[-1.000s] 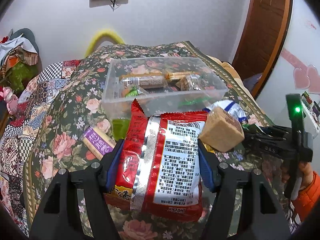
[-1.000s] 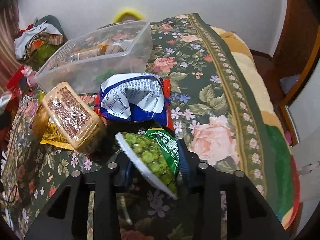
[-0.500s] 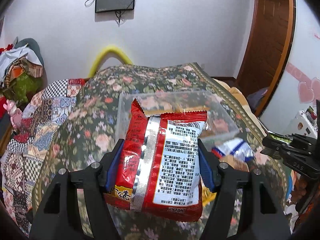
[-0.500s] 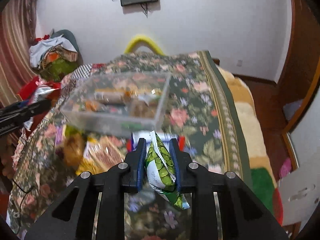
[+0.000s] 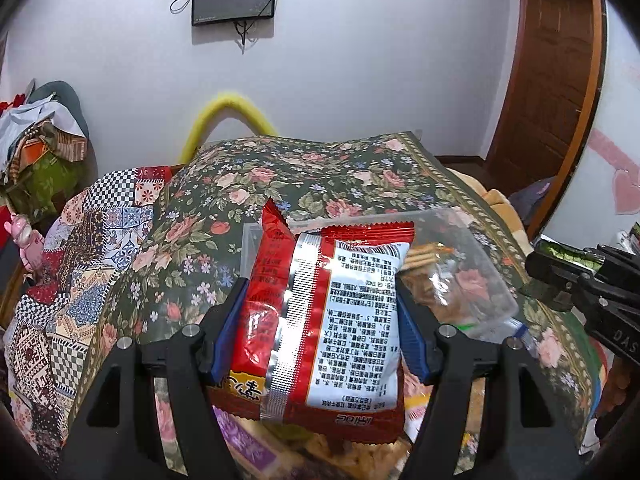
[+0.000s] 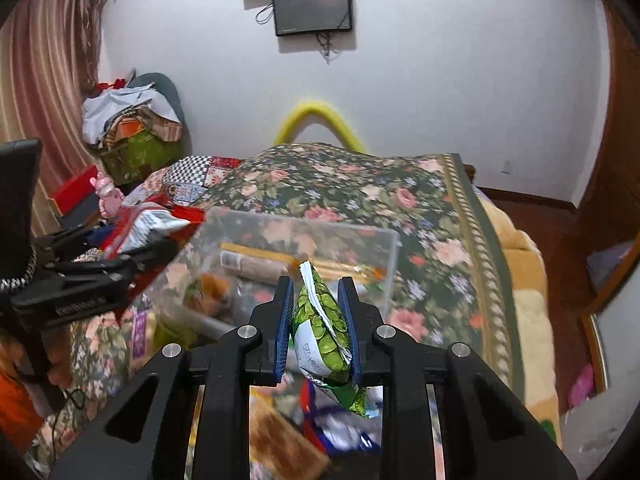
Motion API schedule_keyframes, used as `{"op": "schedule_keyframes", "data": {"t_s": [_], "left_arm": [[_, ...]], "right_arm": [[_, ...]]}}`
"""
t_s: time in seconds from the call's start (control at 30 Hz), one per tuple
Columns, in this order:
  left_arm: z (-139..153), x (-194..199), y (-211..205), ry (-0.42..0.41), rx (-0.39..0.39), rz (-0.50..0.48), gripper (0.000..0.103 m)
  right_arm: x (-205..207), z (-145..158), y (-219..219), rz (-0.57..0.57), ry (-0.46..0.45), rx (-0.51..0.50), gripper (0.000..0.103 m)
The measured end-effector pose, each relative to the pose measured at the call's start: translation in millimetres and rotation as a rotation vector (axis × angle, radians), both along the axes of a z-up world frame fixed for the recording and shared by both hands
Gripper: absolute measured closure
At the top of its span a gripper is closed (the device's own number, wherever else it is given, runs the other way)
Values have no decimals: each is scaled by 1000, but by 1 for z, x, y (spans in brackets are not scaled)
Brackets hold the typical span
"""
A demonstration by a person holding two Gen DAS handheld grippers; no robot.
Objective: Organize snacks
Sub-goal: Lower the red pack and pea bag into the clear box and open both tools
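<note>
Partly hidden behind the red snack packet point(image 5: 320, 320) clamped in the left gripper point(image 5: 320, 332), the clear plastic box point(image 5: 472, 264) on the floral bedspread point(image 5: 320, 168) shows only its far rim and right side. Seen from the right wrist, the box's interior holds wrapped snacks, blurred, just beyond the right gripper point(image 6: 318, 312), pinched tight on a green pea packet point(image 6: 322, 328). Loose snacks below both grippers are too blurred to identify.

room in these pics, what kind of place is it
Most likely a bedroom at home: a bed under a floral blanket, clothes piled in the corner, a wall screen and a wooden door.
</note>
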State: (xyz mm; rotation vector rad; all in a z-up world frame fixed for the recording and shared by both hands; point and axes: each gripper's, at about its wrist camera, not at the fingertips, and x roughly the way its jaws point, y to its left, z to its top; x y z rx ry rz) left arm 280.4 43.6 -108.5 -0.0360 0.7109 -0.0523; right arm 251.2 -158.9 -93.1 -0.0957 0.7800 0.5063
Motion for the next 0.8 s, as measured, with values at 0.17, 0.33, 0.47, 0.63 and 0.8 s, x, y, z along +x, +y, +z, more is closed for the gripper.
{"op": "schedule_keyframes", "data": {"t_s": [0.17,0.33,0.47,0.63,0.8], "left_arm": [[-10,29,11,32,-10,19,36],[-27,54,16,73,3,18,36],[-41,67,17,96,22,23,36],[-50,74,22,113,16,52,35],[-48,70,23,127,19,54,33]], "right_arm": [[28,-17,27,38,66,-1,82],[45,-37,50,75,128,-56,82],[54,-51,62,112,174,-101,82],[55,-53,63,126,196,-106,80],[56,-44,57,97,168,-80,60]]}}
